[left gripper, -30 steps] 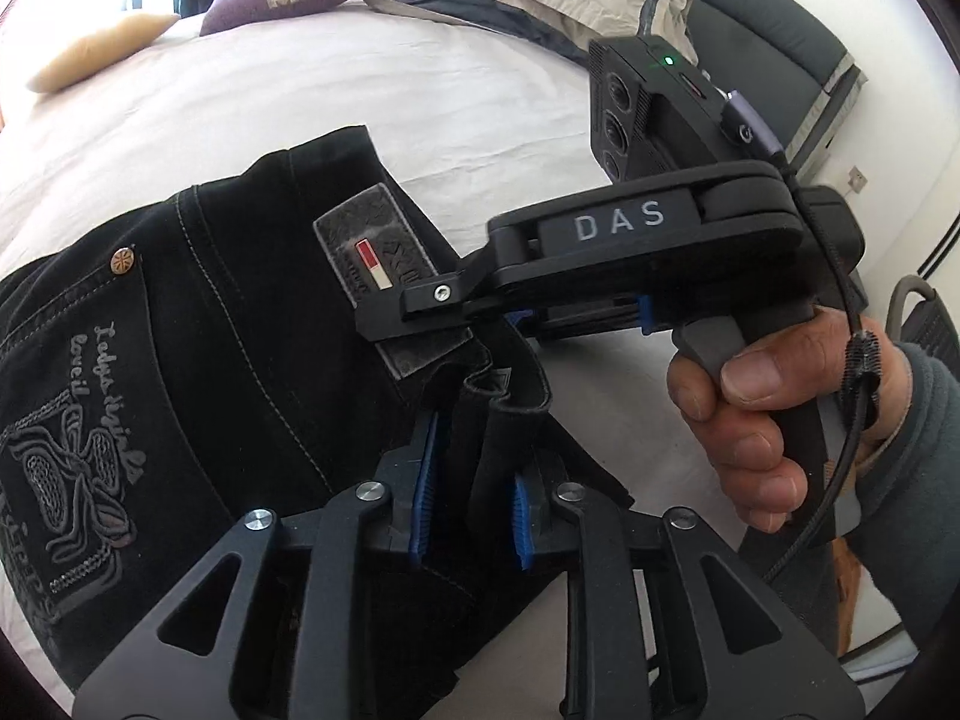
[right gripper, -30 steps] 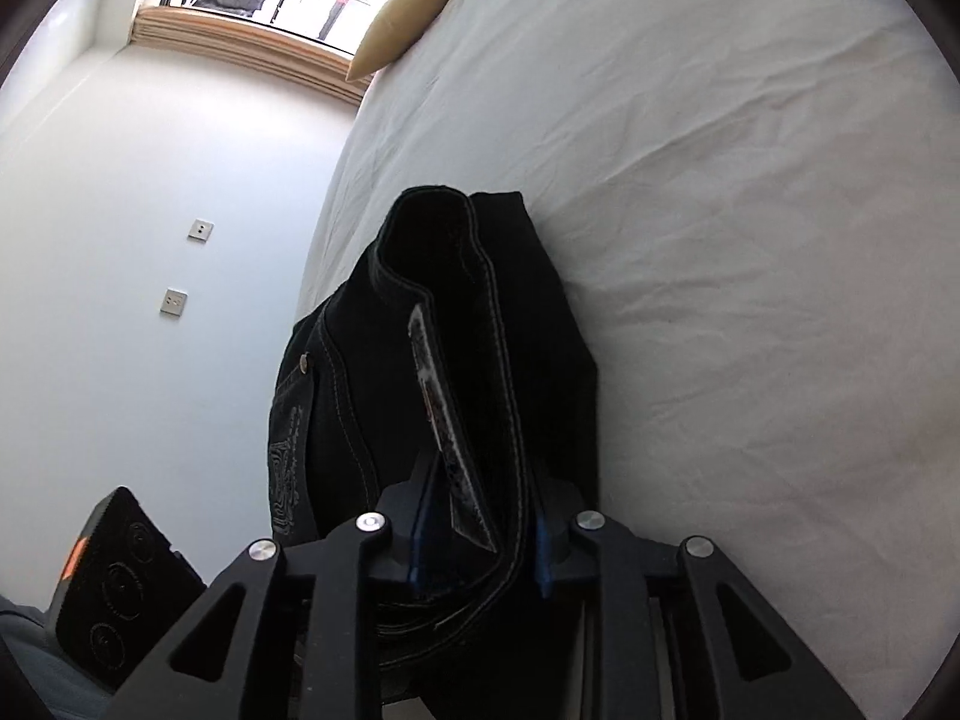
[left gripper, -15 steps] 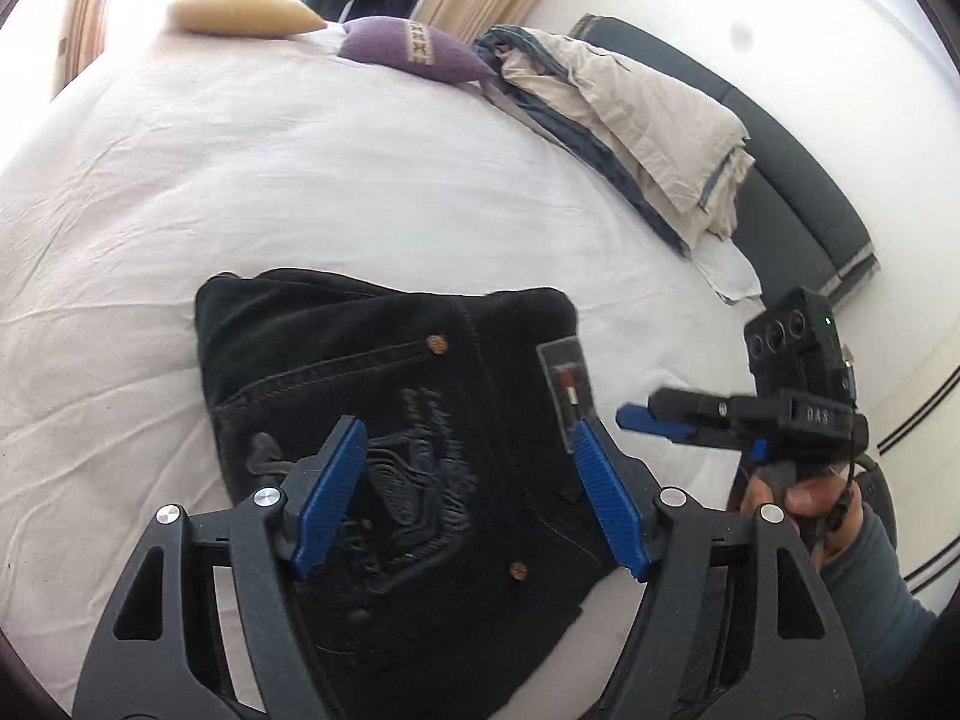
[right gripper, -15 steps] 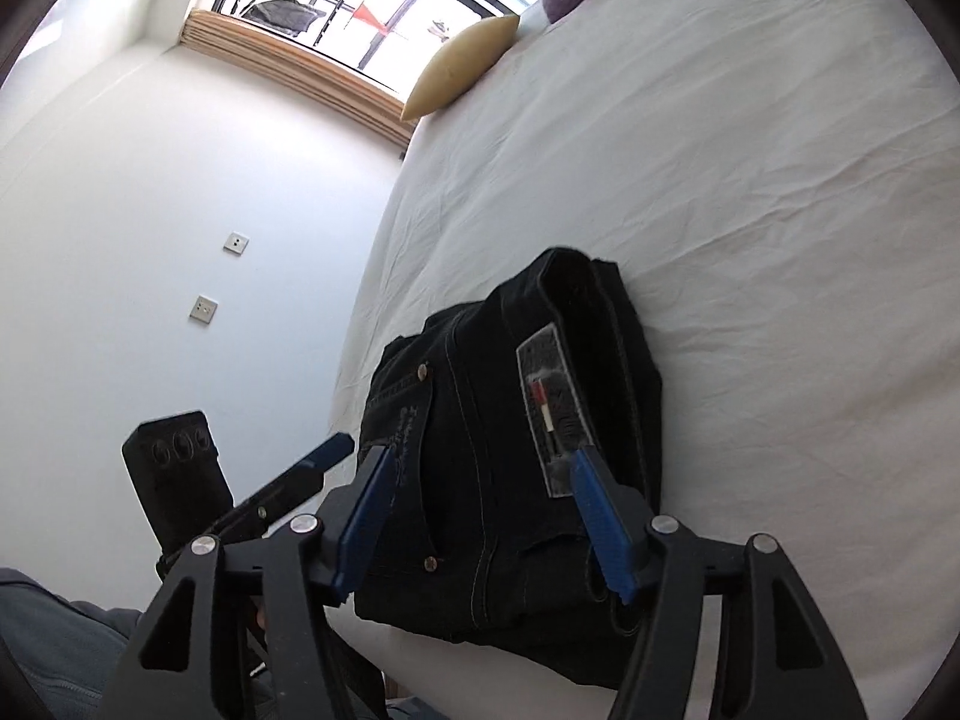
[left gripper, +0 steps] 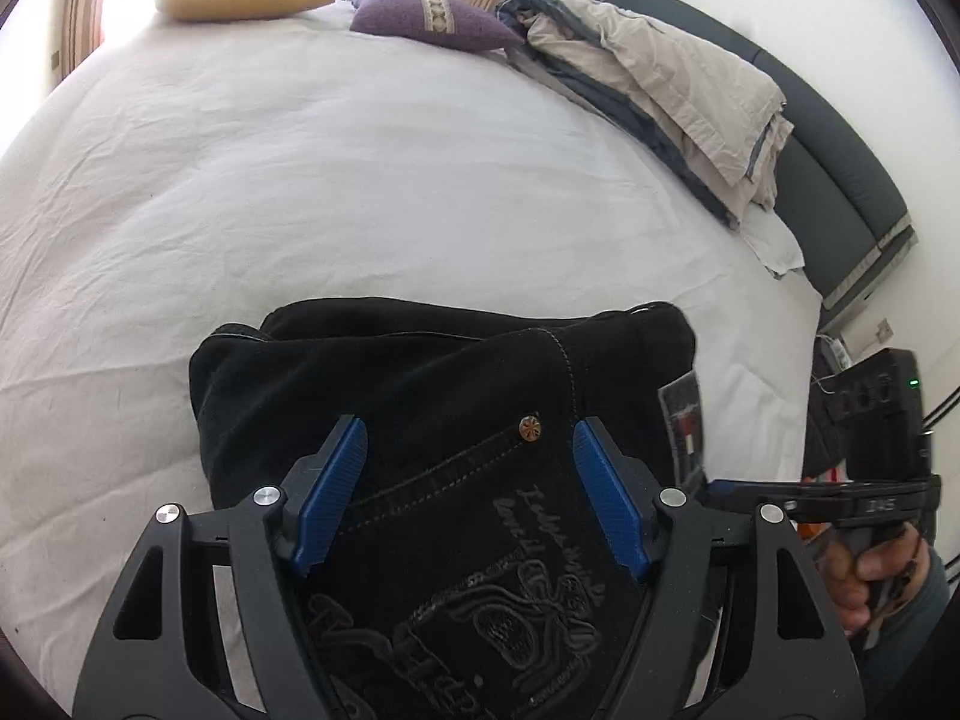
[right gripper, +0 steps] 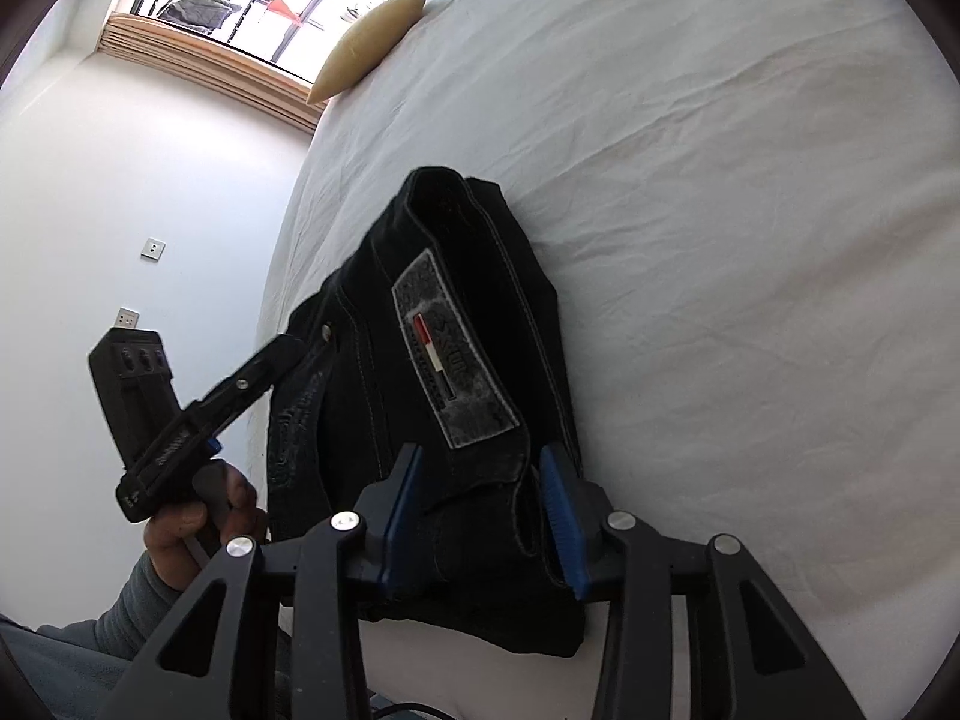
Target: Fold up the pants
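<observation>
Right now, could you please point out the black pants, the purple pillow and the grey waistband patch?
black pants (left gripper: 420, 384), left wrist view, on the folded upper layer.
purple pillow (left gripper: 432, 21), left wrist view, on its top face.
grey waistband patch (right gripper: 453, 354), right wrist view, on the patch's middle.

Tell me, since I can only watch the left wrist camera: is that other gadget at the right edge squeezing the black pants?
Observer: No. The right wrist view shows the right gripper open. Its blue pads stand apart on either side of the waistband end of the pants.
Visitor: And the label I only half see?
Observer: It shows whole there. It is a grey patch with a red and white stripe, on the waistband.
Visitor: Who holds the gadget my camera sits on?
Observer: A bare left hand in a grey sleeve grips the handle of the left gripper, beside the pants.
</observation>
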`<move>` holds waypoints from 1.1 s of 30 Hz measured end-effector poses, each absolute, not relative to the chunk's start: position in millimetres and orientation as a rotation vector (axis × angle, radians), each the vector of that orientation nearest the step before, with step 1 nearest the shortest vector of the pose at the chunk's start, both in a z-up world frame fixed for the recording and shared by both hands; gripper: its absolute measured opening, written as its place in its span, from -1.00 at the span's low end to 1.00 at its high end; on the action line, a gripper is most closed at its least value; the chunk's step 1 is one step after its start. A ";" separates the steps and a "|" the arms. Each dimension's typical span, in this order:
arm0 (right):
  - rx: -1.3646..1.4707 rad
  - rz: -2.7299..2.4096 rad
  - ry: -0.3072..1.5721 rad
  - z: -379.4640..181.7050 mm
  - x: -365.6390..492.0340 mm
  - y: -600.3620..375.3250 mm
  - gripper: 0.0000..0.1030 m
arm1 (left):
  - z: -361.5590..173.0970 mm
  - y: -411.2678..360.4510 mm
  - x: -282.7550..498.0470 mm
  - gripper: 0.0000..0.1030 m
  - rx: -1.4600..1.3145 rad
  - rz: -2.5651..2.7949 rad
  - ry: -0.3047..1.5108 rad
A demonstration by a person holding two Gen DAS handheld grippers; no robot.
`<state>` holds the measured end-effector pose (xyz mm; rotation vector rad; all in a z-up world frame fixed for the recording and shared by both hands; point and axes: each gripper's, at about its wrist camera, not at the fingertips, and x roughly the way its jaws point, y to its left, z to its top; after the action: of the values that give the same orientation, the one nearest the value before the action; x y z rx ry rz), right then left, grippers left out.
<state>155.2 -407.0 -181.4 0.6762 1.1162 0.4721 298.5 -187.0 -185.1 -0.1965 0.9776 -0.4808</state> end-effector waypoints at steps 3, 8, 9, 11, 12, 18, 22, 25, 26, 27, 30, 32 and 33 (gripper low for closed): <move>0.641 0.545 1.083 -168.7 155.6 -391.2 0.09 | -200.2 -194.7 307.1 0.36 -0.146 -0.476 1.002; 0.572 0.485 1.198 -202.7 152.1 -382.8 -0.06 | -210.9 -203.8 307.9 0.41 -0.064 -0.475 0.975; 0.577 0.474 1.186 -204.0 148.8 -387.0 -0.17 | -213.5 -206.1 306.2 0.41 -0.037 -0.476 0.964; 0.617 0.457 1.176 -200.1 142.9 -398.1 -0.25 | -213.8 -208.6 303.7 0.41 0.005 -0.477 0.952; 0.602 0.429 1.167 -194.8 139.8 -402.8 -0.24 | -209.4 -208.3 300.5 0.42 0.013 -0.476 0.947; 0.589 0.436 1.068 -162.7 129.0 -412.2 0.11 | -173.3 -188.0 267.4 0.43 -0.045 -0.462 0.855; 0.533 0.386 1.096 -168.3 147.0 -409.0 0.36 | -199.6 -173.2 261.8 0.44 -0.057 -0.450 0.922; 0.550 0.375 1.111 -176.0 158.4 -418.3 0.36 | -176.0 -156.7 243.0 0.45 -0.105 -0.433 0.868; 0.555 0.386 1.114 -178.2 157.6 -423.8 0.36 | -165.9 -147.9 235.8 0.45 -0.125 -0.412 0.841; 0.550 0.393 1.109 -177.2 159.9 -424.4 0.37 | -156.0 -137.5 227.1 0.45 -0.155 -0.390 0.810; 0.571 0.440 1.091 -178.8 169.5 -424.6 0.57 | -154.5 -116.9 213.7 0.70 -0.227 -0.340 0.828; 0.571 0.421 1.142 -189.4 181.2 -421.9 0.63 | -168.5 -110.9 211.4 0.70 -0.246 -0.325 0.885; 0.573 0.428 1.170 -196.1 185.7 -419.1 0.63 | -176.2 -110.2 211.7 0.70 -0.251 -0.313 0.915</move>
<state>185.7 -419.1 -196.1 0.5733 1.1696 0.4279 211.7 -110.2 -176.2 -0.2505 0.9149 -0.3128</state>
